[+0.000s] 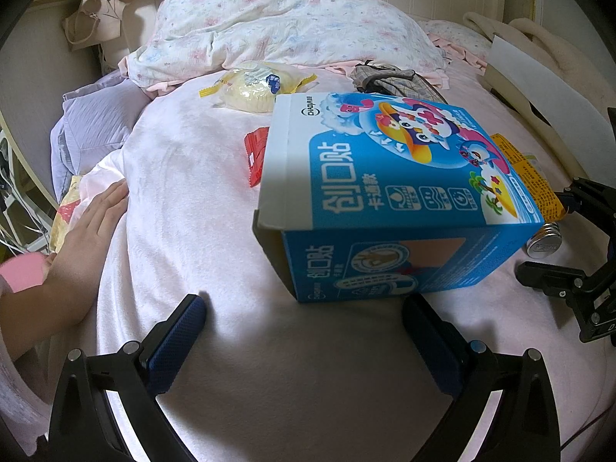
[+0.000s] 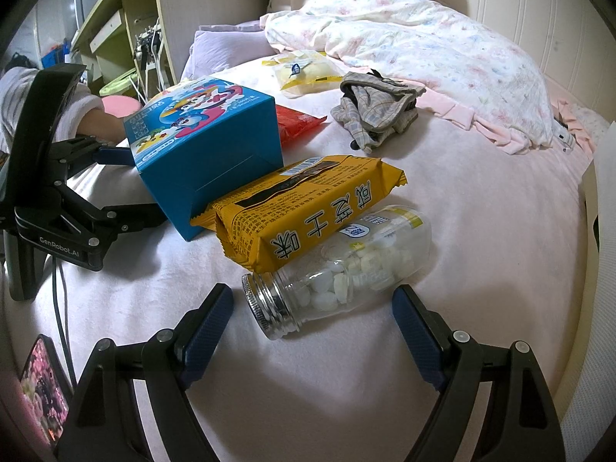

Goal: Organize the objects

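Note:
A blue cartoon-printed box point(image 1: 404, 200) lies on the pink bed sheet point(image 1: 184, 177) with its flap open. My left gripper point(image 1: 304, 304) is open just short of the box's near corner, with nothing between its fingers. In the right wrist view a yellow biscuit pack point(image 2: 304, 208) leans against the box point(image 2: 208, 146) and rests on a clear jar of white tablets point(image 2: 346, 265). My right gripper point(image 2: 311, 292) stands open around the jar's metal cap end, pads apart from it. A red packet point(image 2: 296, 123) lies behind the box.
A clear bun packet point(image 1: 250, 84) and a crumpled plaid cloth point(image 2: 377, 107) lie further back, before a floral quilt point(image 1: 288, 27). A person's hand point(image 1: 88, 231) rests on the bed's left edge. A phone point(image 2: 42, 385) lies at near left. Shelves point(image 2: 115, 38) stand beyond.

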Motion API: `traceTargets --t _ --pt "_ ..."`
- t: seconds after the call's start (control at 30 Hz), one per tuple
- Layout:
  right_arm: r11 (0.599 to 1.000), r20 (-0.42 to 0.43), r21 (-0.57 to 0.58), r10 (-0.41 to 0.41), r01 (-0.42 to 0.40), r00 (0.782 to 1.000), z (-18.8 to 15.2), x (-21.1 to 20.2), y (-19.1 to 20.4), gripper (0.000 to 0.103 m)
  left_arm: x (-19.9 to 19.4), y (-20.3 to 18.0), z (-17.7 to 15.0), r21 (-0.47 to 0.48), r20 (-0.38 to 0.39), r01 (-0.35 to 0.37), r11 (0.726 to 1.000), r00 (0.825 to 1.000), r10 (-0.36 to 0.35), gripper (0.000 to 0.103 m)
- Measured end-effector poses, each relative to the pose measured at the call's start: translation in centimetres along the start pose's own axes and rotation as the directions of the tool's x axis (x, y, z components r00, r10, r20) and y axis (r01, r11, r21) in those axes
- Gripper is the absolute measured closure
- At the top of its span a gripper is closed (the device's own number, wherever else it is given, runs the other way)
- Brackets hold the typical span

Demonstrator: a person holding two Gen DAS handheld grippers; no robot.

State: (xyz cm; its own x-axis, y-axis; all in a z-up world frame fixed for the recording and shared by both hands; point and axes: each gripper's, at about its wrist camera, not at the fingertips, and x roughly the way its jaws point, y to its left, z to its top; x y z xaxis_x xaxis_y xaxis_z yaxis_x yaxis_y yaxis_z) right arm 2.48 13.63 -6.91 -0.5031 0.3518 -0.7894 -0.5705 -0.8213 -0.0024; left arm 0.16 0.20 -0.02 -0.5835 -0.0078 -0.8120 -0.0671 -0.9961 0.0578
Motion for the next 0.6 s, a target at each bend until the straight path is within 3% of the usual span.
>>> traceTargets --t 0.6 --pt "1.000 0.000 -0.001 0.000 0.000 1.000 0.00 -0.01 0.00 0.018 0.00 0.00 0.00 0.008 0.000 0.006 1.000 1.000 -0.006 0.000"
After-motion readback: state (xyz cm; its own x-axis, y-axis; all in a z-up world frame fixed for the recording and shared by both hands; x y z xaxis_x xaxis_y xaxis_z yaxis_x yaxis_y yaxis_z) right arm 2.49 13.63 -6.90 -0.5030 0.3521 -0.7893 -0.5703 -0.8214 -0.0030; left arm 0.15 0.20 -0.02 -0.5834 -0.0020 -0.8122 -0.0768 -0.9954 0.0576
